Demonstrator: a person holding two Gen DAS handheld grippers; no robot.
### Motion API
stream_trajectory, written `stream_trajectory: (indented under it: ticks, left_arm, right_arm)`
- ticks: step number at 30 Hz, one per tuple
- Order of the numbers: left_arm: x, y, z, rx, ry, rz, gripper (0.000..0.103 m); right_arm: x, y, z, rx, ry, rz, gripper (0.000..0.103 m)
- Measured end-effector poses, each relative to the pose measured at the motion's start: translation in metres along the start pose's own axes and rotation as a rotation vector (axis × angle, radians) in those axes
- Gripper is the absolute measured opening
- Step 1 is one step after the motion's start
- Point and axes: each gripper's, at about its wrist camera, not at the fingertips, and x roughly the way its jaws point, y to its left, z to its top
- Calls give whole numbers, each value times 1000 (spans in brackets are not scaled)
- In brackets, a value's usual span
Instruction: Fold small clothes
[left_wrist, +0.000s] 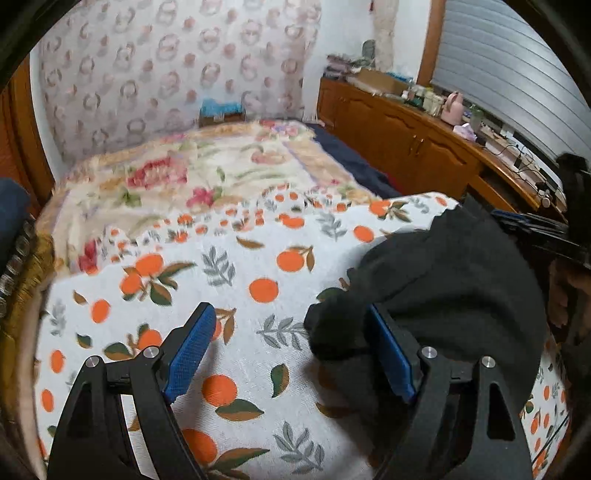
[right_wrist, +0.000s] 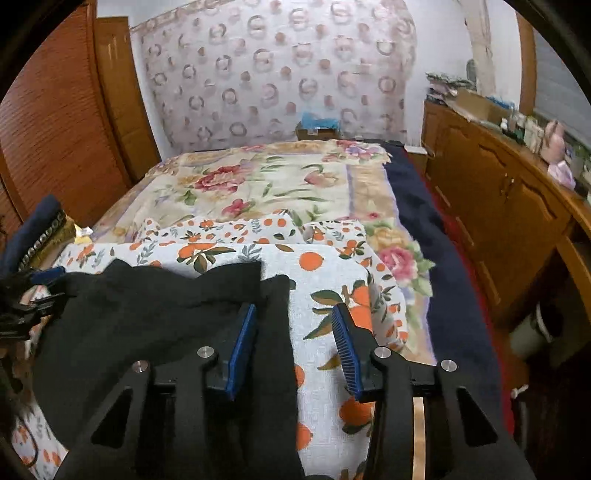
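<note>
A small black garment (left_wrist: 454, 280) lies on a white cloth printed with oranges (left_wrist: 240, 280). In the left wrist view my left gripper (left_wrist: 291, 347) is open, its jaws wide apart; the garment's left edge bunches against the inner side of the right blue pad (left_wrist: 391, 358). In the right wrist view the garment (right_wrist: 147, 317) fills the lower left. My right gripper (right_wrist: 293, 343) is open and straddles the garment's right edge, with its left pad (right_wrist: 242, 350) over the black fabric and its right pad (right_wrist: 345, 350) over the orange-print cloth (right_wrist: 325, 288).
A floral blanket (right_wrist: 258, 181) covers the bed beyond the cloth, with a dark blue sheet (right_wrist: 424, 221) along its right side. A wooden cabinet (right_wrist: 509, 206) with clutter runs along the right. A wooden slatted door (right_wrist: 55, 122) stands at left. Folded dark items (right_wrist: 33, 232) sit at far left.
</note>
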Motion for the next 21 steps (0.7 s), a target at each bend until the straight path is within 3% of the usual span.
stream_trajectory:
  ticks: [2, 4, 7, 12, 18, 20, 21]
  left_arm:
    - [6, 2, -3, -20, 27, -37, 83]
    - [8, -1, -5, -18, 31, -57, 83]
    - [8, -4, -5, -29, 36, -84, 83]
    - [10, -8, -4, -30, 54, -144, 55]
    - [11, -14, -4, -13, 77, -228, 39]
    - [11, -17, -4, -7, 93, -255, 29]
    - [11, -18, -4, -7, 96, -277, 16]
  right_arm:
    - [-11, 4, -2, -2, -31, 50, 46]
    - [-15, 7, -5, -5, -28, 94, 63]
    - [-14, 13, -8, -26, -17, 113, 70]
    - [3, 13, -10, -31, 42, 122, 70]
    - [8, 10, -4, -37, 115, 152, 70]
    - [4, 12, -1, -45, 134, 174, 61]
    - [3, 13, -1, -41, 140, 199, 48]
